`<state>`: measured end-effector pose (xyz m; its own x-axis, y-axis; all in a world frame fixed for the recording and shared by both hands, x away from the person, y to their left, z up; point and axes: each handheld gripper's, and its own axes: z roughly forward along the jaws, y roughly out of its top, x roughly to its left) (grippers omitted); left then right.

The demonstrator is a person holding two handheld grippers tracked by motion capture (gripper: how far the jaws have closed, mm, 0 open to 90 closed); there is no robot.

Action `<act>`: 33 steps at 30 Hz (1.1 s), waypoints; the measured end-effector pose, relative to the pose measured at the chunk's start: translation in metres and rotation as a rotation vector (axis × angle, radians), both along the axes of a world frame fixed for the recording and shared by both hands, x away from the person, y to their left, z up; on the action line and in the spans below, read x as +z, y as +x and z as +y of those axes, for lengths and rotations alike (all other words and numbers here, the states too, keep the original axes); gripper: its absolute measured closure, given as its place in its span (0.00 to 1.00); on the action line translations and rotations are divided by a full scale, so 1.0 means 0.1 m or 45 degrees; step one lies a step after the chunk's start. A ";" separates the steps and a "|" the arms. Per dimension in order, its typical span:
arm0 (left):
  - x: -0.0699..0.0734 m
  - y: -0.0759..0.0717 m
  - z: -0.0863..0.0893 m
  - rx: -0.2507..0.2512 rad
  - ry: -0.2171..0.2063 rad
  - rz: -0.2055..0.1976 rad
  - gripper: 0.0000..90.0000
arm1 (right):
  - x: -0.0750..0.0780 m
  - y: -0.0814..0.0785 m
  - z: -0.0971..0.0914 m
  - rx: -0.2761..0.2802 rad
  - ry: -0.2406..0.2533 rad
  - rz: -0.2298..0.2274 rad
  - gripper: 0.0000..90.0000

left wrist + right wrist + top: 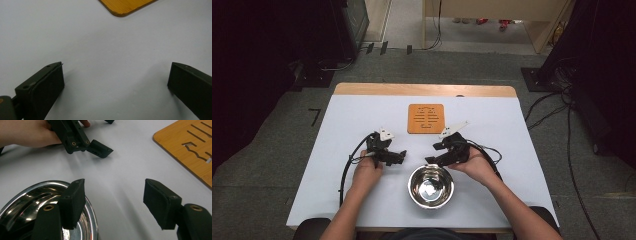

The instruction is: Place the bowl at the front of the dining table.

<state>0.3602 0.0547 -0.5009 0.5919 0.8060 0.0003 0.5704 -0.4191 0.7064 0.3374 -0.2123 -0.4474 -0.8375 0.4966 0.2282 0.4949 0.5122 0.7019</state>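
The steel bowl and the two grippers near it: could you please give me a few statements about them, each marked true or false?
1. The bowl is empty. True.
2. The right gripper has one jaw over the bowl's rim and one outside it. True; its jaws stand apart, and whether a pad touches the rim I cannot tell.
3. The bowl stands on the wooden trivet. False; it stands on the table, nearer the person than the trivet.
4. The left gripper holds the trivet. False; its jaws are open over bare table, nothing between them.
5. The left gripper lies to the left of the bowl in the high view. True.
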 end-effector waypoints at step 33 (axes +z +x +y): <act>0.00 0.00 0.00 0.000 0.000 0.000 0.00 | -0.06 -0.07 0.12 0.209 0.012 0.072 0.59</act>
